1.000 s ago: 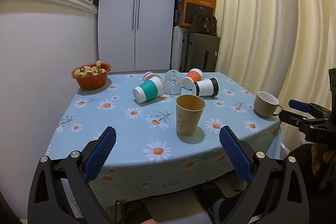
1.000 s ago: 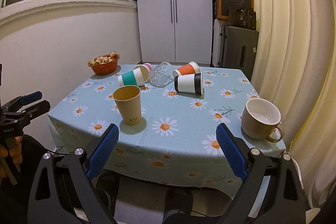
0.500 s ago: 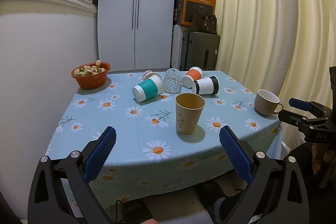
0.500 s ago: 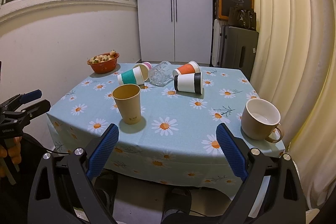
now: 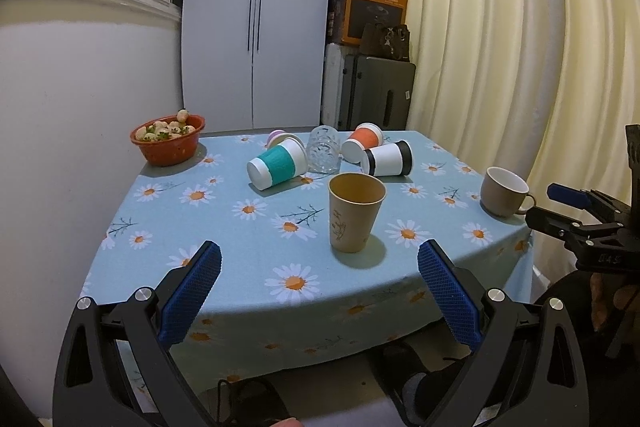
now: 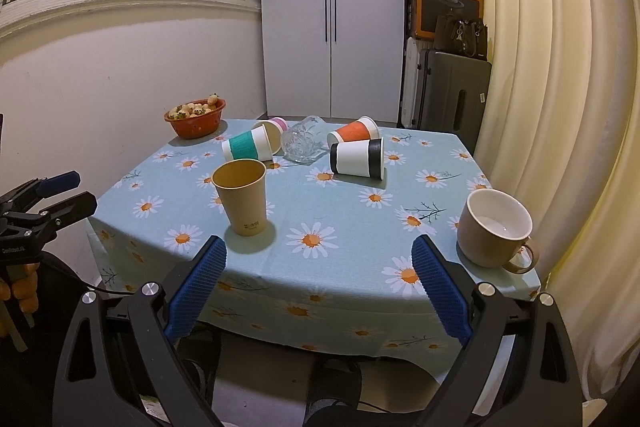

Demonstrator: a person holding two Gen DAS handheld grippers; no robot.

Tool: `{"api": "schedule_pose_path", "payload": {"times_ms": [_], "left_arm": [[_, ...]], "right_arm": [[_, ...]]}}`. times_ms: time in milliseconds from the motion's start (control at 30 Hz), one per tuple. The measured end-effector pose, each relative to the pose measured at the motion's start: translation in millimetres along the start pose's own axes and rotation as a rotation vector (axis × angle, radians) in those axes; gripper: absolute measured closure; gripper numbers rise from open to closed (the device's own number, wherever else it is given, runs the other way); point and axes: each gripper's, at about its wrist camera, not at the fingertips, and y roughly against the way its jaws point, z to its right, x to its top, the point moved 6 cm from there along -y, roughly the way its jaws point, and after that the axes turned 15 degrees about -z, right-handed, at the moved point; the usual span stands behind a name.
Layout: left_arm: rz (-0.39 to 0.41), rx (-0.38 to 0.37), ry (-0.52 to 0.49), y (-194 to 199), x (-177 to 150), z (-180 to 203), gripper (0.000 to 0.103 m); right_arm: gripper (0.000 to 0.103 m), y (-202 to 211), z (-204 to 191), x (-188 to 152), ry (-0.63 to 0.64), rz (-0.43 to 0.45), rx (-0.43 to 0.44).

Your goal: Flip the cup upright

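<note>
We hold the left gripper (image 5: pixel 319 295) and right gripper (image 6: pixel 319 289) wide open and empty, short of the table (image 5: pixel 224 227), since the teal-banded cup (image 5: pixel 277 163) lies tipped behind the upright paper cup (image 5: pixel 355 211).

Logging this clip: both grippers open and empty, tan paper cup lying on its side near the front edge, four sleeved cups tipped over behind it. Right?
Not quite. The tan paper cup stands upright, mouth up, as the right wrist view shows. The rest holds: left gripper and right gripper open and empty, sleeved cups tipped over.

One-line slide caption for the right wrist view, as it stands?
Open right gripper faces a daisy tablecloth: kraft paper cup and beige mug upright, four sleeved cups and a glass tumbler tipped over.
</note>
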Motion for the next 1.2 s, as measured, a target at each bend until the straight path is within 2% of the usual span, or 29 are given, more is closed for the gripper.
{"api": "schedule_pose_path", "payload": {"times_ms": [1200], "left_arm": [[0.010, 0.006, -0.010, 1.8, 0.2, 4.1, 0.007]], "right_arm": [[0.010, -0.7, 0.6, -0.1, 0.006, -0.007, -0.006]]}}
